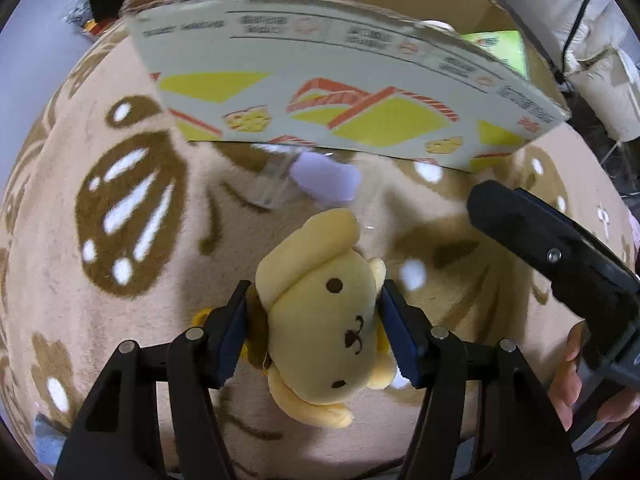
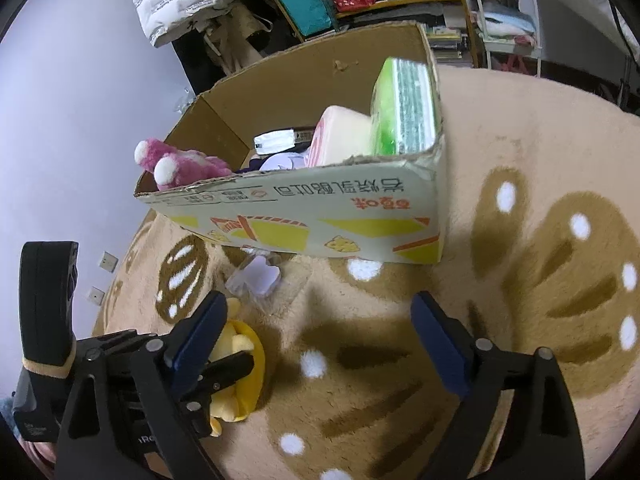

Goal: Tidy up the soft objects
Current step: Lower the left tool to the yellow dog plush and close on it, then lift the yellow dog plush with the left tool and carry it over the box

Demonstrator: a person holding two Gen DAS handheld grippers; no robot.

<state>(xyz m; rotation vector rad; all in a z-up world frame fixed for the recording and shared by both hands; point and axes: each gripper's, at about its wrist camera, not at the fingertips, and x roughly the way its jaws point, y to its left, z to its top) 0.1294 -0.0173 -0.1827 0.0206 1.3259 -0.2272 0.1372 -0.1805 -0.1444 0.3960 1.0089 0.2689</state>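
Yellow plush dog (image 1: 320, 312) sits clamped in your left gripper (image 1: 314, 330) over the rug (image 1: 132, 344); your right gripper (image 2: 320, 344) is wide, empty. Cardboard box (image 2: 304, 216) holds 1 pink plush (image 2: 180, 166), green pack (image 2: 404, 108); other contents indistinct.

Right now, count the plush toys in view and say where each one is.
2. The yellow dog plush is clamped in the left gripper; the pink plush lies inside the cardboard box. Others may be buried there.
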